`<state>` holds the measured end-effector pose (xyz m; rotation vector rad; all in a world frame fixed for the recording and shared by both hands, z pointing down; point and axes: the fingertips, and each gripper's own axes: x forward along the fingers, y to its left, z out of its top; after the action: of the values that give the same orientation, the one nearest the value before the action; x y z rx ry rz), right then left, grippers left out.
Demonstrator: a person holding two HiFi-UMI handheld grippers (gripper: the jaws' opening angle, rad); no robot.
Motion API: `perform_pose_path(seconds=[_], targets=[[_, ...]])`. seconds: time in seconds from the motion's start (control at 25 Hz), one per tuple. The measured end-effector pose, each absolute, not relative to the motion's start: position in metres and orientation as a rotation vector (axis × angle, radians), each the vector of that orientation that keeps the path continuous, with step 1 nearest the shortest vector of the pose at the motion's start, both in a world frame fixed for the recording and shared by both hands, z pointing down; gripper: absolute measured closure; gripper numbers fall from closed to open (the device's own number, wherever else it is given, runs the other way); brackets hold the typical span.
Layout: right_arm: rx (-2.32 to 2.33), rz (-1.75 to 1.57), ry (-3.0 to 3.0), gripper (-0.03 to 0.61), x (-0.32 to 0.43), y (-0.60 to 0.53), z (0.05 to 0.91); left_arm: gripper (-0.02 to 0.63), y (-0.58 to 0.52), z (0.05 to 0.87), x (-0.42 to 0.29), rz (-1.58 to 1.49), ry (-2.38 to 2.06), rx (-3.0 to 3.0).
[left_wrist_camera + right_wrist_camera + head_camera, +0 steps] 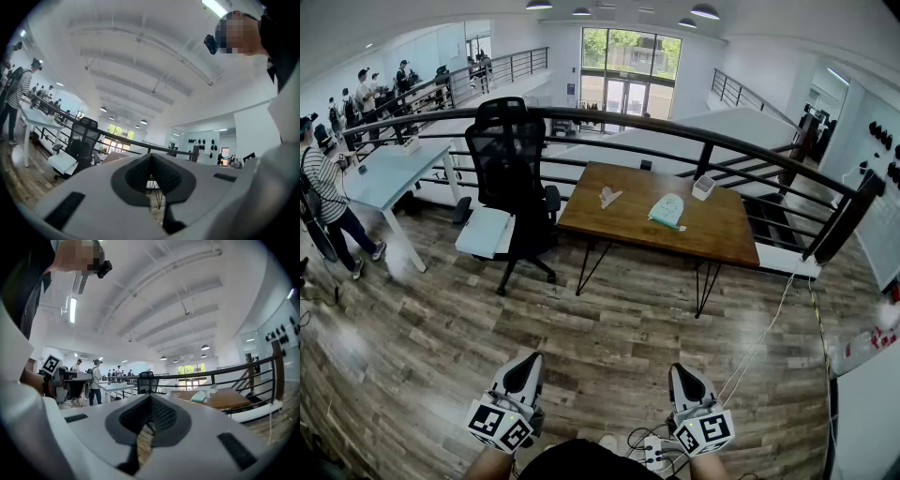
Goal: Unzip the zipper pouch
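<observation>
Jaws on both my grippers are pressed together with nothing between them: the left gripper [151, 158] aims at a black office chair [82, 140] and a railing, and the right gripper [150, 401] aims toward the table. Both hang low in front of me, over the wood-plank floor [609, 337], well apart from the work. The zipper pouch [667, 211], pale mint green, lies flat on the brown wooden table [619, 225] across the room, toward its right half, with a small white box [703, 187] beyond it and a pale crumpled object [609, 196] to its left. I judge the pouch light, soft and floppy, likely to slide or bunch when the zipper is tugged, so one gripper should pinch the fabric at the zipper's closed end while the other takes the pull tab. Its long axis seems to run away from me, rounded end farthest, a darker strip along the near edge. The zipper and tab are too small to make out.
</observation>
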<state>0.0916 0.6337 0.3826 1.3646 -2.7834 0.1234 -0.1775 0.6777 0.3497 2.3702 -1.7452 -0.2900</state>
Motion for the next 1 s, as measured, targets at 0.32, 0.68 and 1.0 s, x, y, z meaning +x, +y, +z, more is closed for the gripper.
perform_pose_path(seconds=[0.32, 0.68, 1.0], targets=[[1.369, 0.151, -2.800, 0.586, 0.091, 0.633, 0.383, 0.603, 0.678, 0.355, -0.175, -0.292, -1.729, 2.381], [1.400, 0.157, -2.798, 0.584, 0.096, 0.630, 0.380, 0.601, 0.674, 0.352, -0.166, -0.314, -1.696, 2.402], [1.467, 0.176, -2.835, 0.490, 0.114, 0.635, 0.373, 0.601, 0.663, 0.353, -0.150, -0.297, -1.654, 2.433]])
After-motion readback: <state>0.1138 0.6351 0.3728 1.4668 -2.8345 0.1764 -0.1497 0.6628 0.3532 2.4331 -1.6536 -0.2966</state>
